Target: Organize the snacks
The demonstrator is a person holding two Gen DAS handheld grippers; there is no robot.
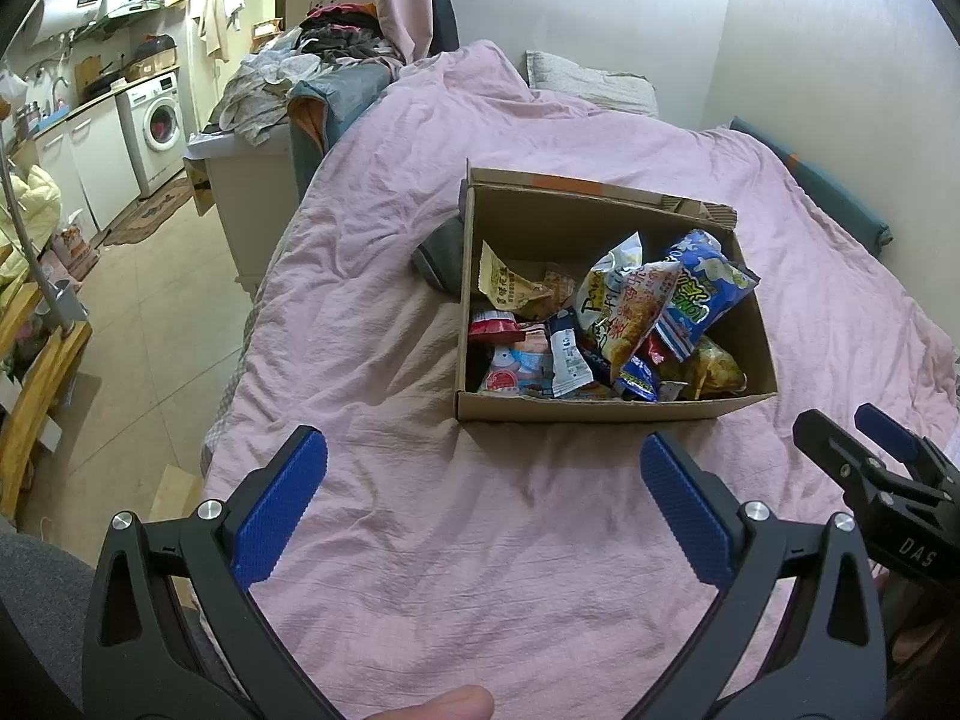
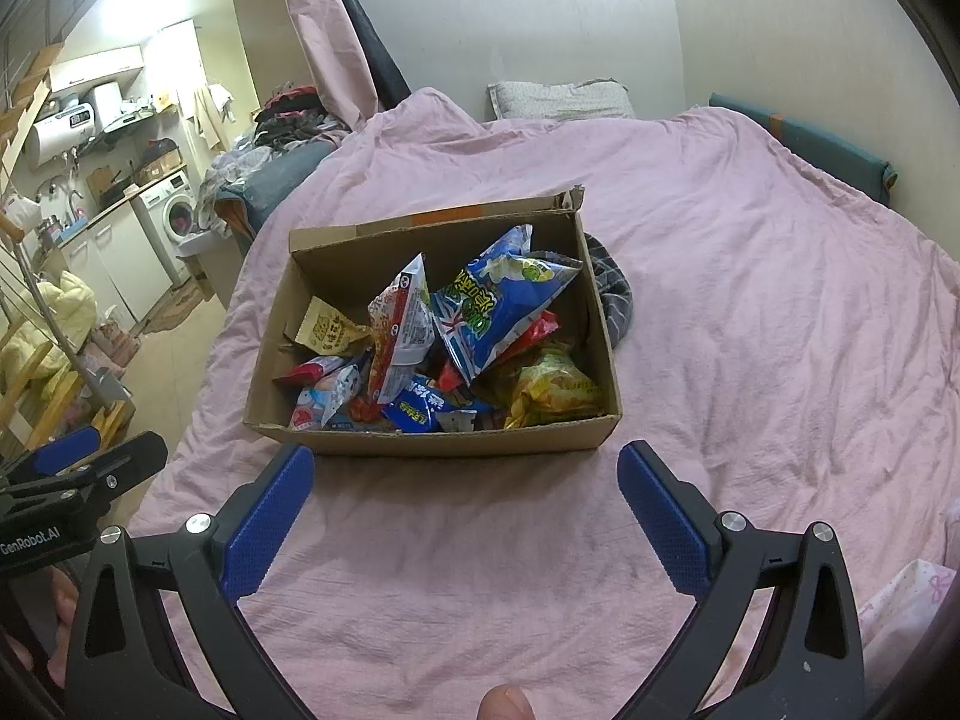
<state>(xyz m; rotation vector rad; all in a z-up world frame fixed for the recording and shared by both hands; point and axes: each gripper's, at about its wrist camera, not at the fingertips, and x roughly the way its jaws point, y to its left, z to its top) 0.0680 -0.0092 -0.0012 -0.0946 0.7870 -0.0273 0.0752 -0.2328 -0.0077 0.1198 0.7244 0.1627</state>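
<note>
An open cardboard box [image 1: 600, 409] [image 2: 432, 441] sits on a pink bedspread [image 1: 456, 546] [image 2: 750, 324], filled with several snack packets. A large blue bag [image 1: 702, 288] [image 2: 498, 306] lies on top, with a yellow bag [image 1: 717, 369] [image 2: 552, 390] and a beige packet [image 1: 510, 288] [image 2: 330, 330] around it. My left gripper [image 1: 483, 450] hovers open before the box's near wall, nothing between its fingers. My right gripper [image 2: 465, 459] is also open and empty just short of the box. Each gripper shows at the edge of the other's view, the right gripper [image 1: 864, 438] and the left gripper [image 2: 108, 444].
A dark grey cloth [image 1: 441, 255] [image 2: 612, 288] lies against the box's side. A pillow [image 2: 558, 99] rests by the wall. Left of the bed are a clothes pile [image 1: 312, 54], a washing machine [image 1: 159, 123] and a wooden stair [image 1: 30, 402]. A thumb [image 1: 444, 705] shows at the bottom.
</note>
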